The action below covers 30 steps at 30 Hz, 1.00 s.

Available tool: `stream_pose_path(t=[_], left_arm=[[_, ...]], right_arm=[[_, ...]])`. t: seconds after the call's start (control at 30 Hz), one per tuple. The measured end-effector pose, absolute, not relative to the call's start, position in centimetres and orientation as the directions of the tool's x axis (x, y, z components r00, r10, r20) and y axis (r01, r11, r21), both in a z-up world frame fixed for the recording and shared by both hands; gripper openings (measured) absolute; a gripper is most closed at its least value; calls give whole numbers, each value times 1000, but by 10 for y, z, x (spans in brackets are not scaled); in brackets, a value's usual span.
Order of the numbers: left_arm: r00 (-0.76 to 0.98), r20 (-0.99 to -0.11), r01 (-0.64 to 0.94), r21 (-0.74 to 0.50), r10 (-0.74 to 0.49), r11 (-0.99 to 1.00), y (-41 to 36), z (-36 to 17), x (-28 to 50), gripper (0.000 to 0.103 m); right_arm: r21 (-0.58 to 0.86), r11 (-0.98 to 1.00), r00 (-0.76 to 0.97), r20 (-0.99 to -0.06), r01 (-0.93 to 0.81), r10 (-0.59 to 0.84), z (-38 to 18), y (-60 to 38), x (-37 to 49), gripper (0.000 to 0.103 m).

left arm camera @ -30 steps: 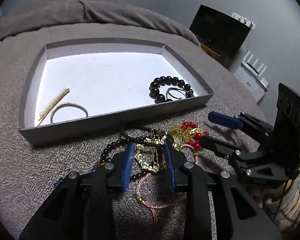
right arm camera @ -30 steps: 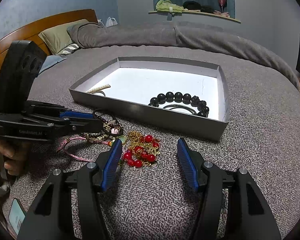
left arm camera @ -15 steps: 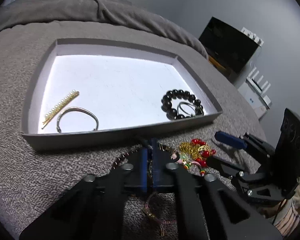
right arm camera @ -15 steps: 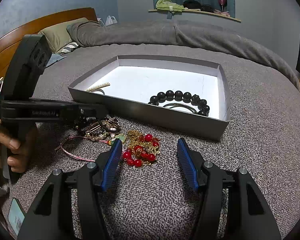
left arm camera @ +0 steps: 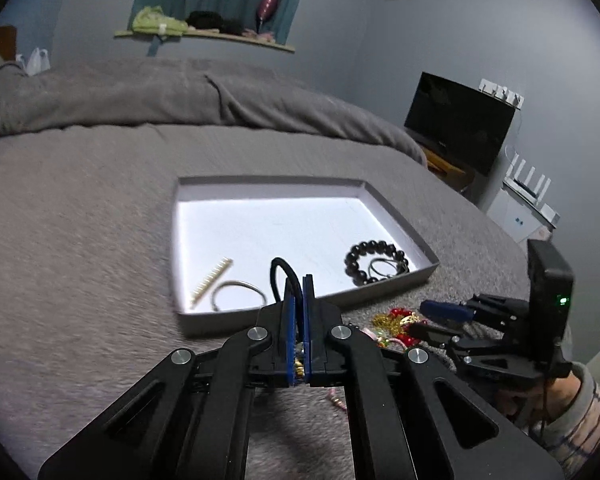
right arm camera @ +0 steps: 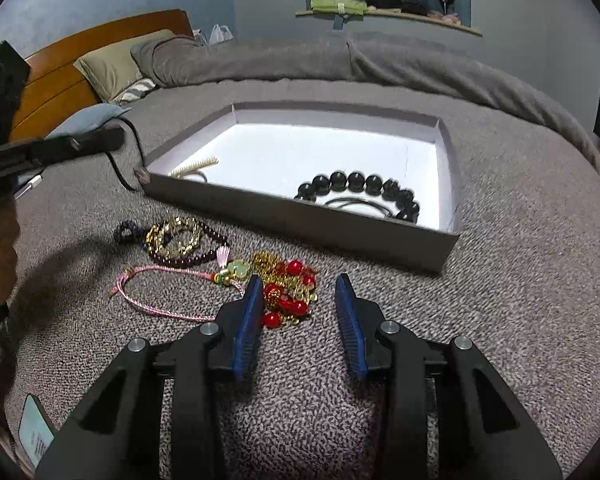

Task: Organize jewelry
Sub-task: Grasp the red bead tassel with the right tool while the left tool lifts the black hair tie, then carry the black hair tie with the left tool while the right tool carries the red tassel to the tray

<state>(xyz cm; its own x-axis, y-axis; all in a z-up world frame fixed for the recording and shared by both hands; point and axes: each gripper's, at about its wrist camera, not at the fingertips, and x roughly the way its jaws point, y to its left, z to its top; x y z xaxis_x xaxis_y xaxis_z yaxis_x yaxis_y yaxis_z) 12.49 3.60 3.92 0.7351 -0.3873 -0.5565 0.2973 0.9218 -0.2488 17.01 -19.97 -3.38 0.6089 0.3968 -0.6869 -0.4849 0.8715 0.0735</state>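
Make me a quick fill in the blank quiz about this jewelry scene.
The left gripper is shut on a ___ cord.
The bangle in the tray beside the pearl clip is ___.
The beads tangled with the gold chain on the blanket are ___.
Missing: black; silver; red.

The black cord (left arm camera: 281, 276) vanishes between the blue pads of the left gripper (left arm camera: 298, 292), so how much of it is pinched cannot be seen. The grey box's (right arm camera: 300, 220) near wall hides part of the silver bangle (right arm camera: 199, 177). The right gripper's left finger covers part of the red bead cluster (right arm camera: 290, 292). The phone (right arm camera: 36, 436) is cut off at the lower left.
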Motion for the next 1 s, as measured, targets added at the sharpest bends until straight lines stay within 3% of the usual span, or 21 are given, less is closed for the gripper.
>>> stream_pose_path(t=[0.27,0.37,0.43,0.73,1.0], left_arm=[[739,-562,281,-245,-372,928,44,38,124,4],[735,-566,292,-233,-374,928,39,37,123,4],[737,-562,298,-227,-374,927,38,38,121,4],[752,-535,300,-242,-385,923,44,45,119,4],[759,-515,326,-227,-397,918,38,54,118,4]], right_arm=[[126,857,533,-735,-500,419,-44,-197,185,39],[139,846,529,-725,-514,441,-43,-199,184,24],[132,845,548,-707,-519,447,-38,-200,179,19],[124,848,669,-560,-515,489,4,-213,162,19],[124,861,713,-510,-493,482,27,-224,162,19]])
